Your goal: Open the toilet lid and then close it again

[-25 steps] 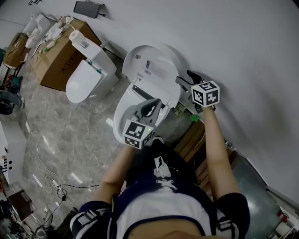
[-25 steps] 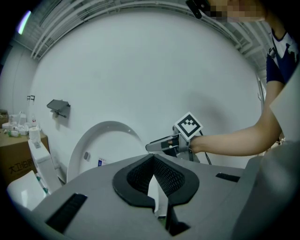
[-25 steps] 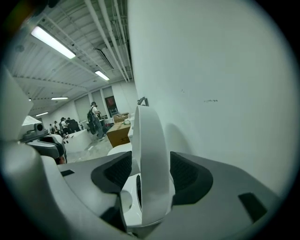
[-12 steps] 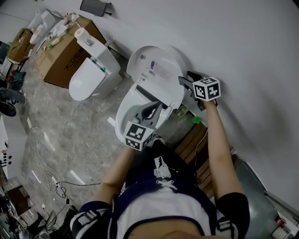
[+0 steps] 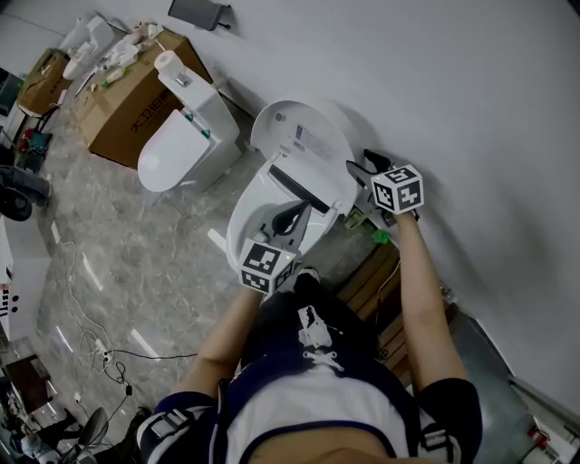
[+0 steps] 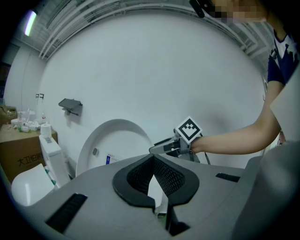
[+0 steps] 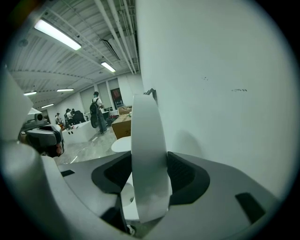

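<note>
Floor (image 5: pixel 136 245): grey stone-look tiles, glossy. The toilet (image 5: pixel 255 198) w/ its lid (image 5: pixel 304 136) up stands on it, at the wall. Seen in head view:
- Left of this toilet, near: 2nd white toilet (image 5: pixel 177 149), lid down.
- Further left: brown cardboard box (image 5: pixel 122 118).
- Right of it, just beside: small green obj. (image 5: pixel 379 237) and a brown slatted thing (image 5: pixel 367 276), maybe wood.
- Below-left, well apart: thin cables (image 5: pixel 95 340) on the tiles.

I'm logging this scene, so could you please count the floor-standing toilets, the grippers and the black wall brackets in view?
Toilets: 2, the open toilet and the closed toilet
Grippers: 2, the left gripper and the right gripper, which grips the lid
Black wall bracket: 1
Total: 5
</note>
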### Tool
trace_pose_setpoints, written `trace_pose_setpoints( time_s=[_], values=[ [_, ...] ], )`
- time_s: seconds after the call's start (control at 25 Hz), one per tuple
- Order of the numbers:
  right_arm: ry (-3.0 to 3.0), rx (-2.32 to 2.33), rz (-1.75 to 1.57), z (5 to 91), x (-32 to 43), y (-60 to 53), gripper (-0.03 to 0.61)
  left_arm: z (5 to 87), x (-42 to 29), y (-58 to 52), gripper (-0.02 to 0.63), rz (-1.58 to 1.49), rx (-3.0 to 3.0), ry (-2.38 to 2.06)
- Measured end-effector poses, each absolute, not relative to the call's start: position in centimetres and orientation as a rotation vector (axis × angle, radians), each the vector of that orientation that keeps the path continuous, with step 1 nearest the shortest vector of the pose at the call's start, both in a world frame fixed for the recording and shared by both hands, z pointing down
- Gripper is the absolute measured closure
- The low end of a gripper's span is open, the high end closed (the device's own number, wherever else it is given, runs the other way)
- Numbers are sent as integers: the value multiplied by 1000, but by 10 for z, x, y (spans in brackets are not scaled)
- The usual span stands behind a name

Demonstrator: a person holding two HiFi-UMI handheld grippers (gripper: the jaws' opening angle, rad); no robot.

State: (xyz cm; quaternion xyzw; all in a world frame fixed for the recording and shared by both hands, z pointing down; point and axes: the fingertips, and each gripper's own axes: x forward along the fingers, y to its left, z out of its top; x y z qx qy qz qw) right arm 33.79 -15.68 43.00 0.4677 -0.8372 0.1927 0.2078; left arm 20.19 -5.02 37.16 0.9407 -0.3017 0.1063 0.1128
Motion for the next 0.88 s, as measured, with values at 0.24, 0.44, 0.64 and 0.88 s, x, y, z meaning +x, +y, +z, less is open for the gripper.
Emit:
trace_pose_setpoints(
  time_s=[0.24, 0.44, 0.64, 0.88],
  values=[
    [-2309, 1297, 500, 430, 322, -143, 356, 368, 181, -38, 607, 299, 2751, -909],
    [-2294, 1293, 472, 429, 309, -130, 356, 363, 159, -24, 607, 286, 2739, -938],
    [-2271, 1273, 446, 431, 295, -117, 356, 359, 131, -17, 607, 265, 2717, -985],
    [-2252, 1241, 417, 435, 274, -103, 356, 360, 105, -8, 607, 252, 2699, -1023]
  ],
)
